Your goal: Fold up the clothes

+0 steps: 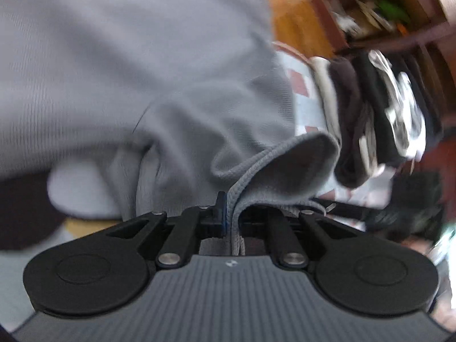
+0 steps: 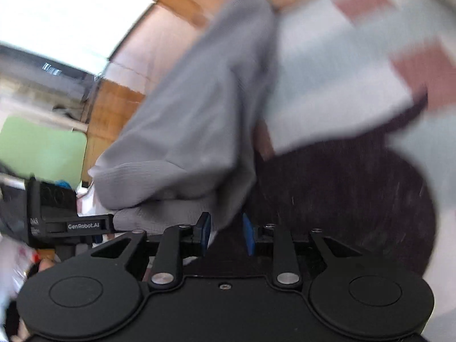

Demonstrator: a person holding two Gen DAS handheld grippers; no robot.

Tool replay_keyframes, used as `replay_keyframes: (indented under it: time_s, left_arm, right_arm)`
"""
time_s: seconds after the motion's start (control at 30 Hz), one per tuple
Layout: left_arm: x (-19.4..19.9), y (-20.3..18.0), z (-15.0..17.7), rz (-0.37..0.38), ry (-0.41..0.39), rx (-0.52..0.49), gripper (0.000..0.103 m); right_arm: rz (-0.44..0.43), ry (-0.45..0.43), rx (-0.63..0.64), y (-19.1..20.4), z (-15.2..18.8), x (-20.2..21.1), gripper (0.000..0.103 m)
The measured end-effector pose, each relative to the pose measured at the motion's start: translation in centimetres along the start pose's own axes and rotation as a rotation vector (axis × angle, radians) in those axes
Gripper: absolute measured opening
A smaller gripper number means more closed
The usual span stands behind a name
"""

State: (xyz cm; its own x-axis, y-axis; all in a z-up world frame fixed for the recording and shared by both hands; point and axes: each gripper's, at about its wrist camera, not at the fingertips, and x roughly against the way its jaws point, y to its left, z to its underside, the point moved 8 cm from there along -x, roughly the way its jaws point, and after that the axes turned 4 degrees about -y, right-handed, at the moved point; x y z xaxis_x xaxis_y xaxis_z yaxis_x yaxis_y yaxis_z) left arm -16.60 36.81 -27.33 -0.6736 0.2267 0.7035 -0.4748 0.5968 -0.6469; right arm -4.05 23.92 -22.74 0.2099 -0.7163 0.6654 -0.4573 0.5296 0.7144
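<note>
A grey ribbed garment (image 1: 128, 71) fills the left wrist view and hangs lifted. My left gripper (image 1: 232, 216) is shut on its thick hem, which runs down between the fingers. In the right wrist view the same grey garment (image 2: 185, 131) hangs in a long bunch. My right gripper (image 2: 226, 233) has its blue pads a little apart with a corner of the grey fabric between them. The left gripper's body (image 2: 65, 222) shows at the left of the right wrist view. Both views are motion-blurred.
A stack of folded clothes (image 1: 379, 114), dark and white, lies on a white-and-red checked cloth (image 1: 305, 99). A wooden shelf unit (image 1: 379, 8) stands behind. A dark round surface (image 2: 342, 199) and the checked cloth (image 2: 342, 65) lie below the right gripper.
</note>
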Motion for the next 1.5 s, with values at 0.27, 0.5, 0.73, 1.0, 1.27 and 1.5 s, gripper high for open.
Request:
replay_keyframes:
  time_s: [0.27, 0.5, 0.73, 1.0, 1.27, 1.5]
  left_arm:
    - [1.0, 1.3, -1.0, 0.024, 0.007, 0.098, 0.007]
    - [3.8, -0.3, -2.3, 0.05, -0.097, -0.009, 0.048]
    - [2.8, -2.1, -3.2, -0.037, -0.155, -0.204, 0.011]
    - [10.1, -1.4, -5.8, -0.067, -0.451, -0.185, 0.003]
    - [10.7, -1.0, -5.2, -0.006, -0.448, -0.129, 0.003]
    - [10.2, -2.1, -5.3, -0.015, -0.455, -0.173, 0.003]
  right_arm:
    - [-0.151, -0.01, -0.223, 0.1, 0.8, -2.0, 0.071]
    - [-0.189, 0.002, -0.295, 0.1, 1.7, -4.0, 0.02]
    - [-0.162, -0.016, -0.17, 1.9, 1.2, -3.1, 0.01]
    - [0.155, 0.059, 0.311, 2.8, 3.3, 0.6, 0.002]
    - [0.075, 0.021, 0.271, 2.9, 2.2, 0.3, 0.028]
    - [0.177, -0.096, 0.518, 6.0, 1.6, 1.6, 0.056]
